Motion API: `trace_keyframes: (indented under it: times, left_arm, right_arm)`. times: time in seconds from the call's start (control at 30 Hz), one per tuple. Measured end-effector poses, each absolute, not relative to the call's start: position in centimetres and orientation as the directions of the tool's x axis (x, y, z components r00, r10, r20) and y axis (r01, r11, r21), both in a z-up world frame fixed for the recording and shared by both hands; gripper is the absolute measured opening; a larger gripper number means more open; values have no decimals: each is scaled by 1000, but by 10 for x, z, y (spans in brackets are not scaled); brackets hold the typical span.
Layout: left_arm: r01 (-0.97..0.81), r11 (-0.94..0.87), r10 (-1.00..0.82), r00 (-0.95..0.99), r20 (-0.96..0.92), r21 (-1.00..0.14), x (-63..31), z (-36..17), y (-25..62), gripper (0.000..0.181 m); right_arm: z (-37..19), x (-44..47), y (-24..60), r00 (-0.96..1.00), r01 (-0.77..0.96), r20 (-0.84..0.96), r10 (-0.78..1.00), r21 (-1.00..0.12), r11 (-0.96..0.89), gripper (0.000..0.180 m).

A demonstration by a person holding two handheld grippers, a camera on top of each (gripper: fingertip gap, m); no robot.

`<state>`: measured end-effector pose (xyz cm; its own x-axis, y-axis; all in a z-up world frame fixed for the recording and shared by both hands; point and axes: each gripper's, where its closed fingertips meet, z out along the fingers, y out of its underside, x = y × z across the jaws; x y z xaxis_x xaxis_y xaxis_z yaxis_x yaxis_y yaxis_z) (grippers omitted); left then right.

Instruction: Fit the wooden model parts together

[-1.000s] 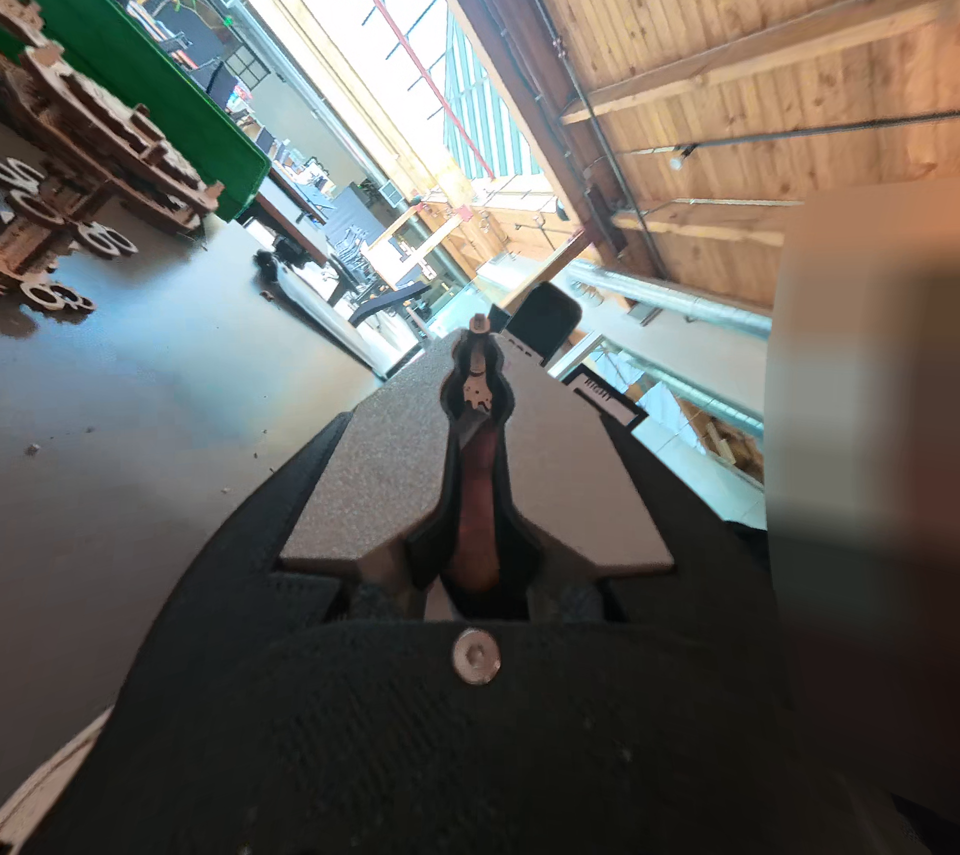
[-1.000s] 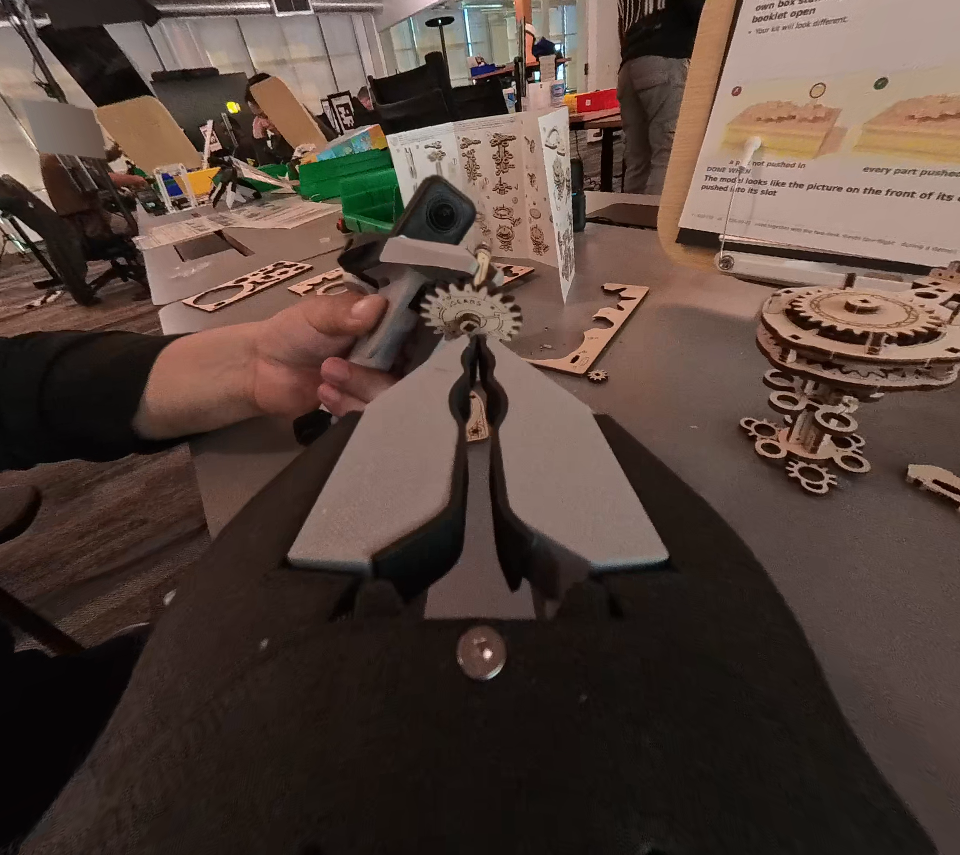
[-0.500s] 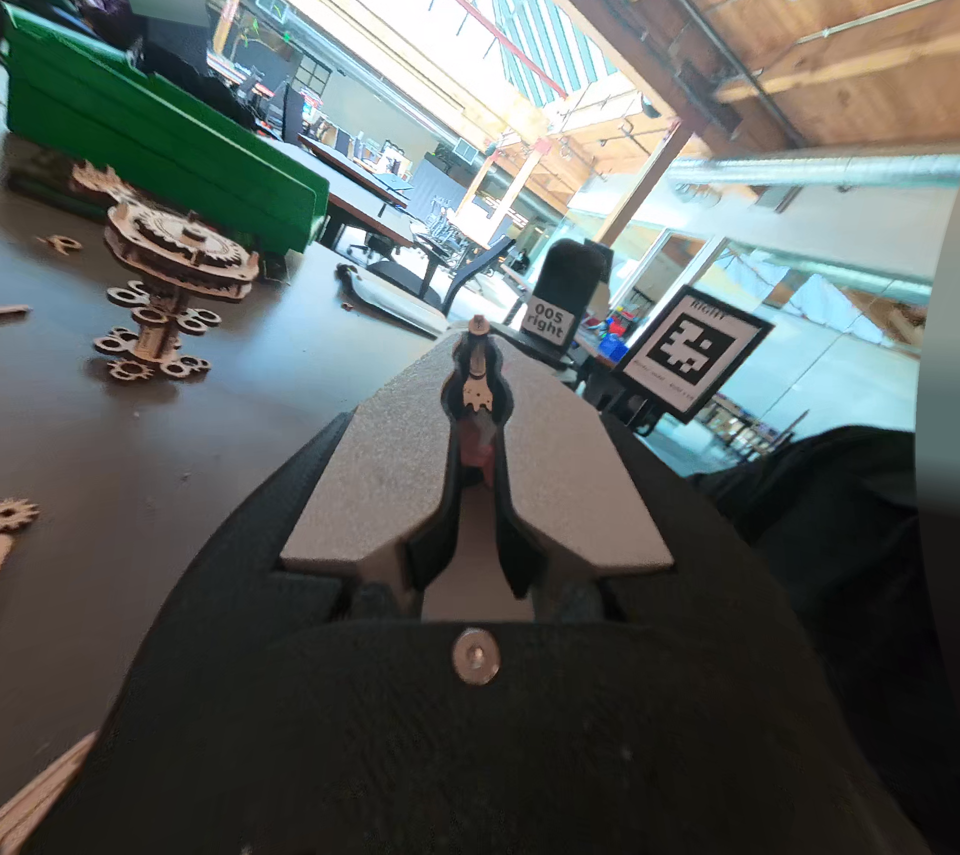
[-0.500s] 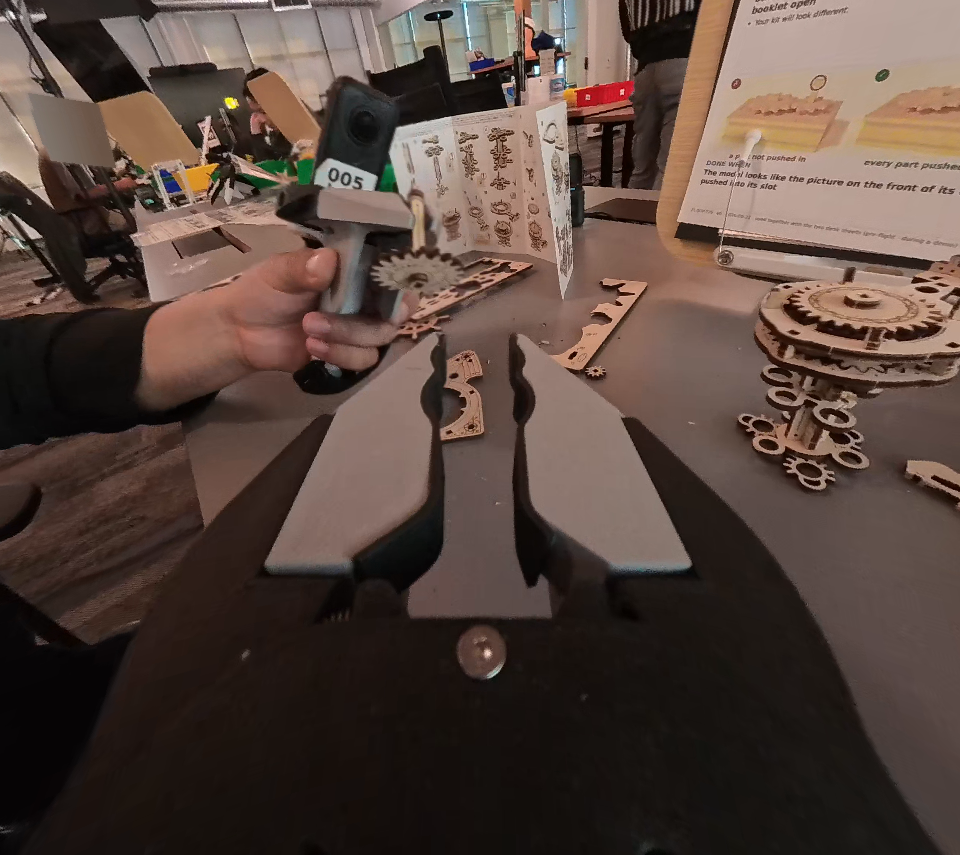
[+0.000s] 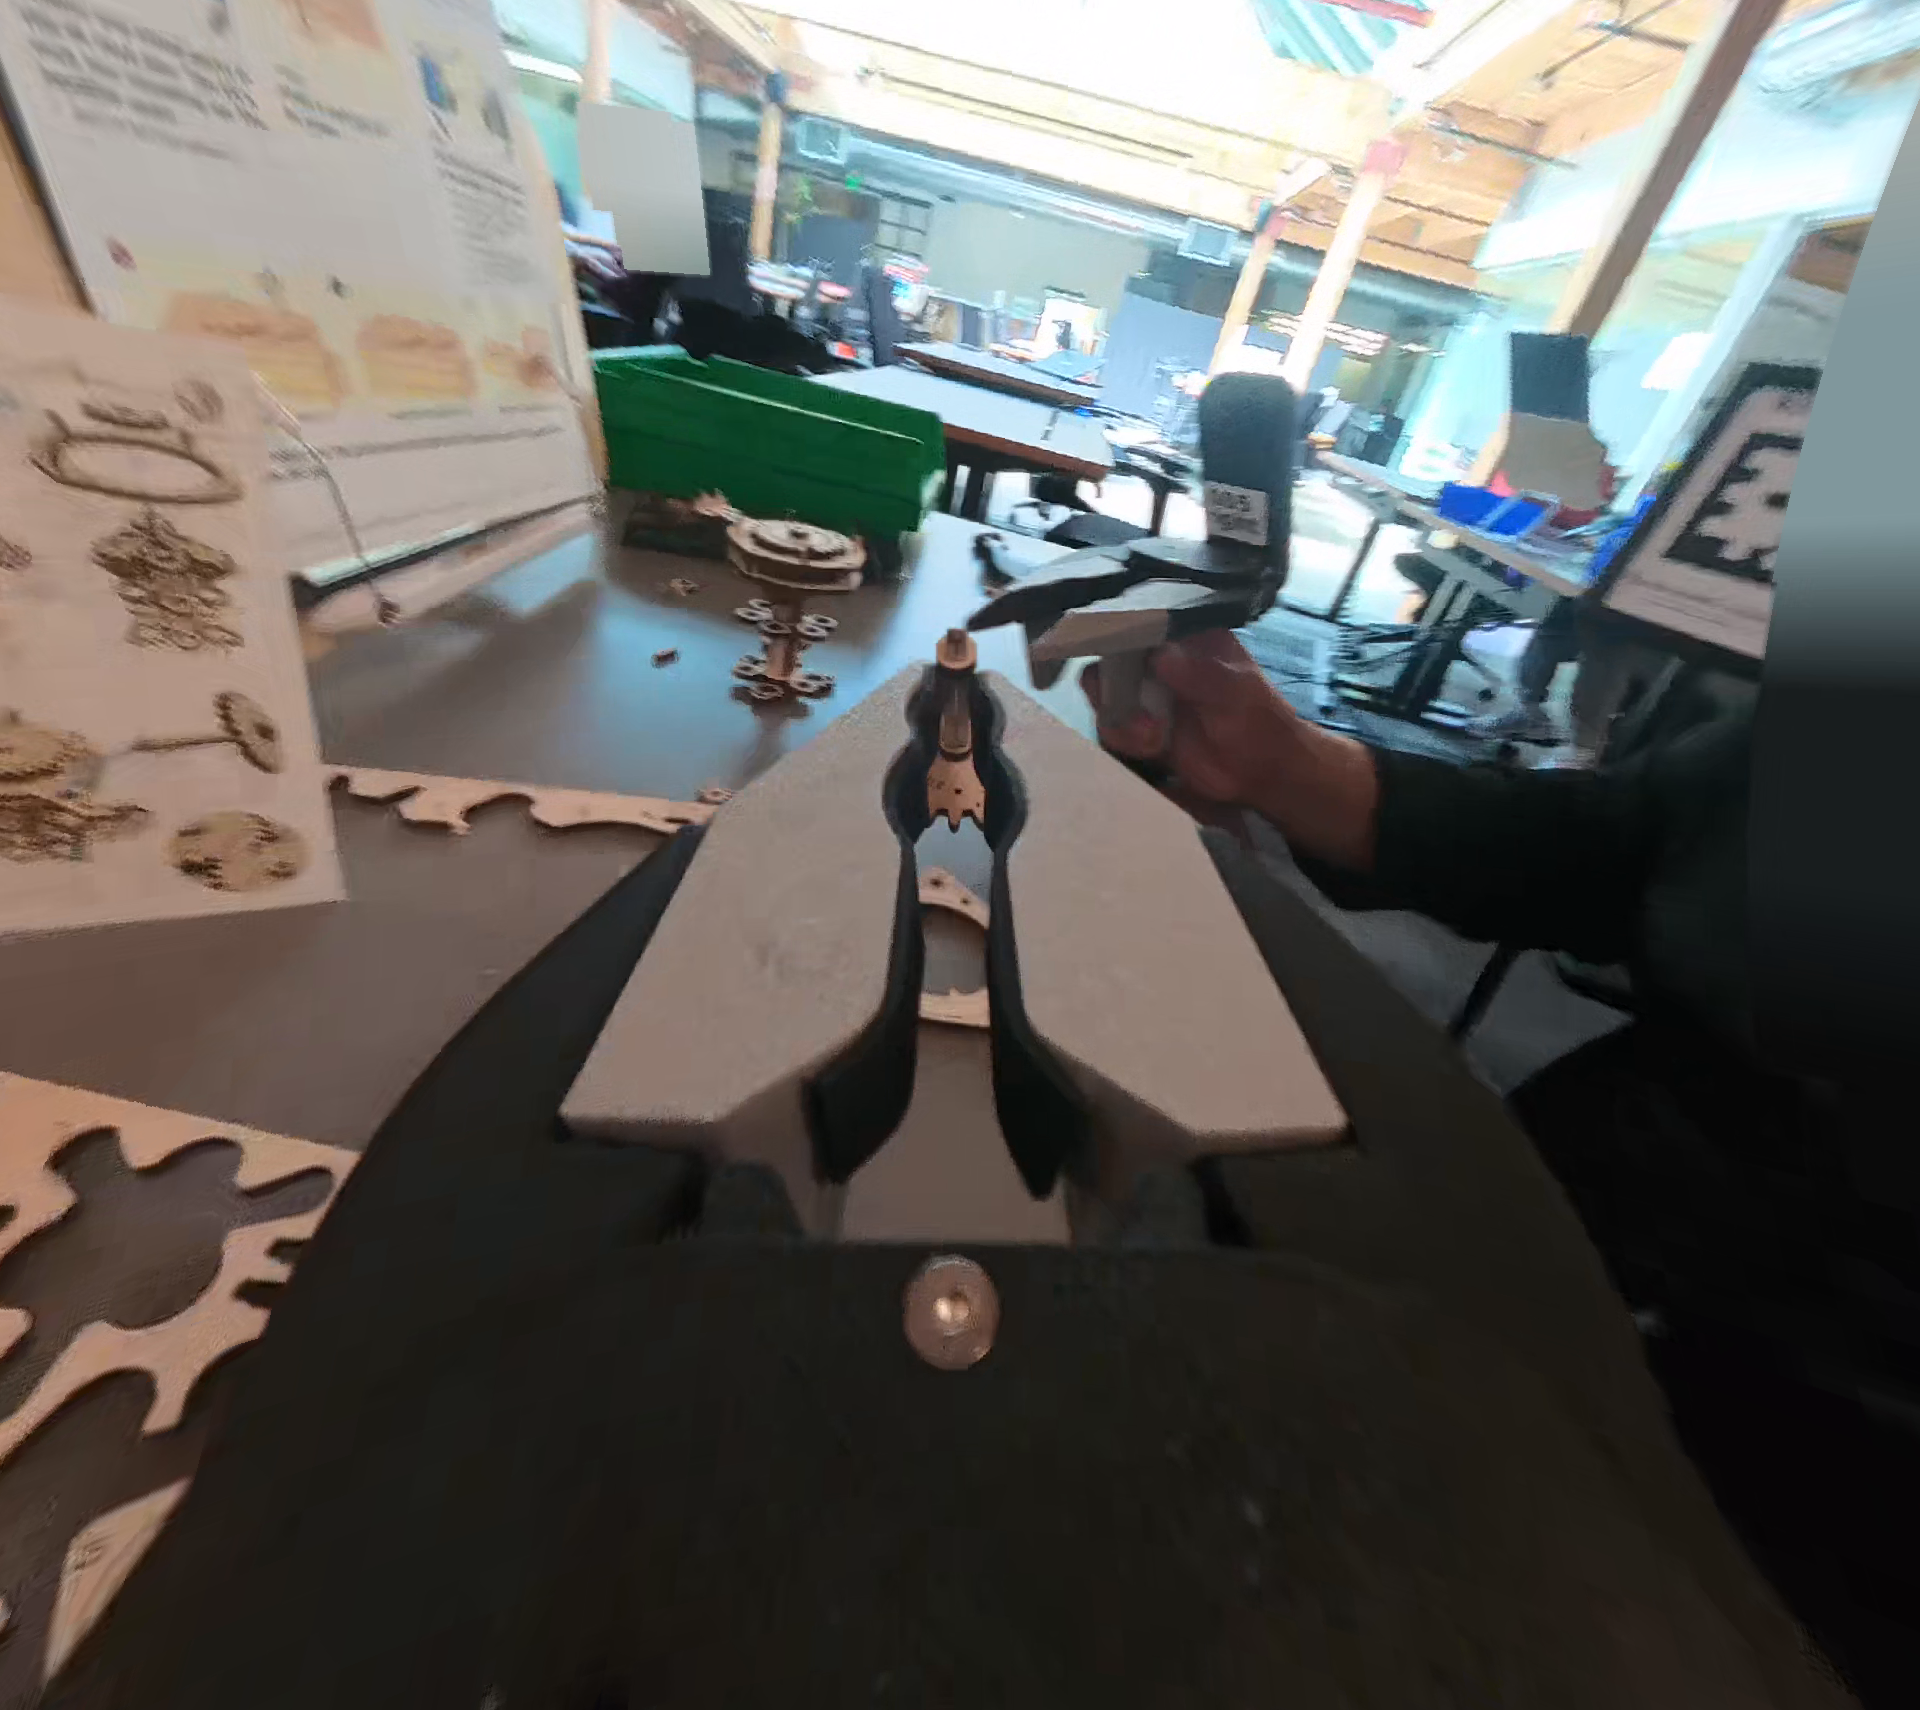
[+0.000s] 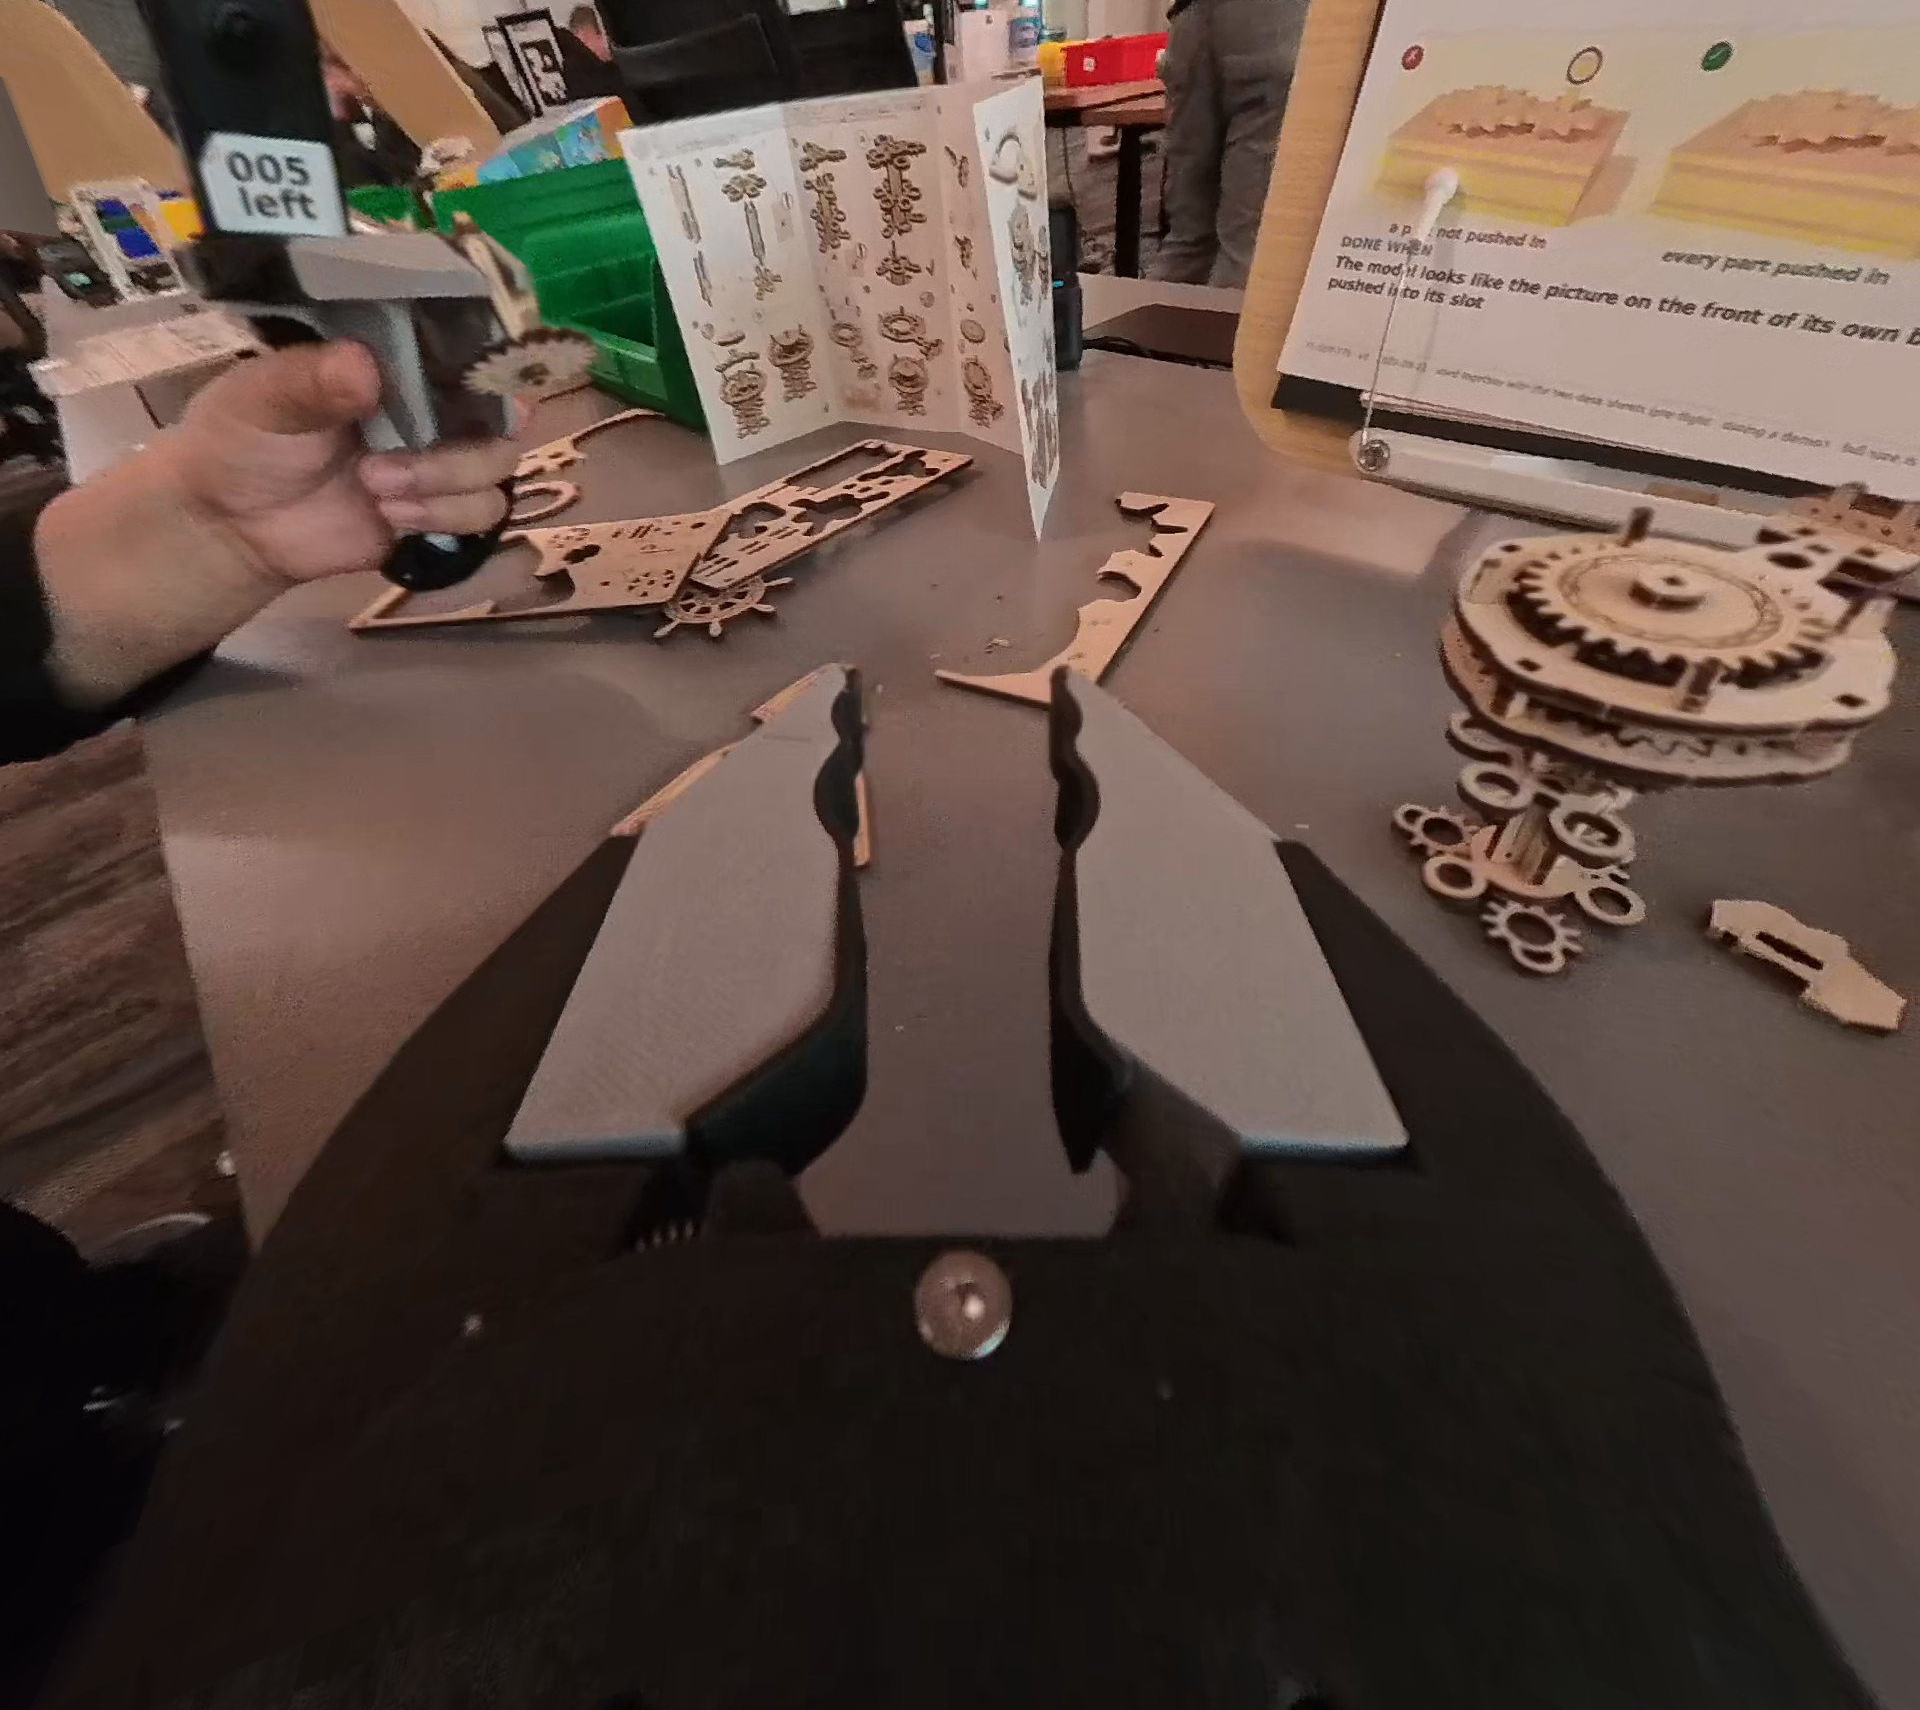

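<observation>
My left gripper (image 5: 954, 696) is shut on a small wooden gear on a short axle (image 5: 954, 782), held in the air above the grey table (image 5: 499, 684). In the right wrist view that gripper (image 6: 499, 278) is at the upper left in a hand, with the gear (image 6: 525, 372) hanging from its tips. My right gripper (image 6: 954, 694) is open and empty, low over the table; it also shows in the left wrist view (image 5: 1049, 611). The partly built wooden model (image 6: 1662, 652) stands on its stem to the right, also visible in the left wrist view (image 5: 795, 564).
A folded instruction booklet (image 6: 862, 278) stands mid-table. Punched-out plywood sheets (image 6: 665, 538) and a curved offcut (image 6: 1101, 611) lie before it. A small loose piece (image 6: 1808, 964) lies beside the model. A sign board (image 6: 1662, 154) stands at the right, a green bin (image 6: 582, 268) behind. The grippers' ends are close to 20 cm from one another. The small loose piece (image 6: 1808, 964) is about 20 cm from my right fingertips.
My right gripper has let go of the gear, opened wide and drawn back. My left gripper has carried the gear off to the left and turned to face the table.
</observation>
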<state>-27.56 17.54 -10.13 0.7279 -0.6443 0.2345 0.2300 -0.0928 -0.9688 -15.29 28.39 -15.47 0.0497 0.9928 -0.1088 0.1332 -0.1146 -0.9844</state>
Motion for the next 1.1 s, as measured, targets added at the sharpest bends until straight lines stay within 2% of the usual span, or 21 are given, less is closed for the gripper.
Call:
trace_keyframes:
  times: [0.07,0.13,0.2,0.3,0.43,0.5,0.63,0.67,0.73,0.77,0.87,0.97,1.1]
  left_arm:
    - [212,-112,-648,725,233,-971,-279,-106,175,3]
    - [97,-133,-604,781,159,-986,-285,-125,176,3]
    - [40,-131,-584,804,110,-991,-291,-133,174,3]
    - [204,-99,-596,771,222,-974,-304,-116,171,3]
    - [489,-43,-702,606,375,-871,-321,-86,161,3]
    - [566,-7,-723,566,395,-825,-332,-78,159,3]
    - [566,41,-732,578,361,-823,-335,-74,157,3]
    - [566,43,-734,577,358,-824,-334,-73,157,3]
    - [567,35,-738,570,361,-823,-332,-74,158,3]
    - [564,29,-737,570,363,-825,-331,-75,158,3]
    - [519,9,-694,619,368,-855,-331,-85,166,3]
    - [455,-34,-627,683,373,-890,-331,-103,176,3]
    - [431,-54,-616,695,369,-901,-327,-108,179,3]
  right_arm:
    - [-151,-163,292,79,148,-92,993,-984,-103,35]
    - [-137,-180,296,95,168,-97,991,-979,-112,35]
    - [-122,-208,300,102,220,-74,992,-971,-95,45]
    - [-116,-266,300,55,334,-4,999,-942,-22,55]
    - [-135,-343,299,-5,451,61,998,-891,57,63]
    - [-146,-370,306,11,484,88,996,-872,72,56]
    - [-151,-397,325,77,474,96,992,-879,48,50]
    - [-150,-399,330,87,469,105,991,-882,53,43]
    - [-152,-401,340,89,488,153,984,-868,91,15]
    - [-154,-401,346,93,502,169,981,-859,100,11]
    - [-154,-404,363,111,502,160,981,-861,83,14]
    - [-159,-408,378,127,515,100,987,-857,20,27]
    - [-153,-407,394,160,503,126,979,-864,29,26]
